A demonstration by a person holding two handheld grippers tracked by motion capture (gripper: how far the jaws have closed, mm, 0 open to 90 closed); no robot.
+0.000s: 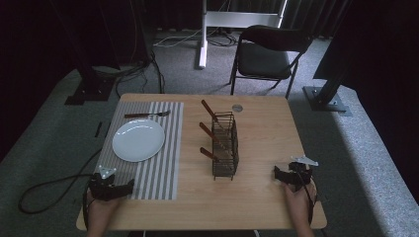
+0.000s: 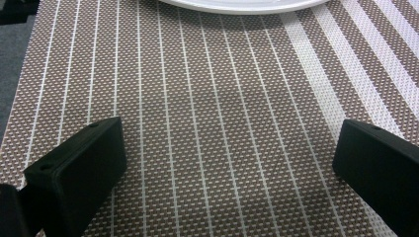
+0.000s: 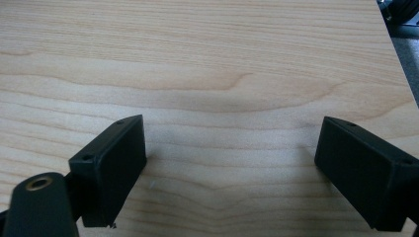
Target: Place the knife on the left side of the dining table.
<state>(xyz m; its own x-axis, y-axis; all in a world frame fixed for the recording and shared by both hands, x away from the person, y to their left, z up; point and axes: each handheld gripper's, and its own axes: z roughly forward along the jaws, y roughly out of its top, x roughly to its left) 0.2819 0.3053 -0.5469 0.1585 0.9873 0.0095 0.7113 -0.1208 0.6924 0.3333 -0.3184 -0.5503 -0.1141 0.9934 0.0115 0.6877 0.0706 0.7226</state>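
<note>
Resting near the front edge of the wood table [image 1: 262,197], your left gripper [image 1: 129,185] sits w/ jaws wide, empty, over the striped mat [image 1: 163,163], near the white plate [image 1: 138,140]. Right gripper [image 1: 275,172]: jaws wide, empty, over bare wood. Wire rack [image 1: 225,145] w/ brown-handled cutlery at centre; fork [image 1: 147,115] beyond plate. Grey carpet, black chair [image 1: 267,57] behind.

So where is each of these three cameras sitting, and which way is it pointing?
High view: above the person's side, looking forward and down on the table; both hands show, holding the left gripper and right gripper.
Left gripper view: rides the left gripper, facing the striped placemat and plate; open jaws show.
Right gripper view: faces bare tabletop; open jaws.
Shared: placemat and plate, high and left views.
</note>
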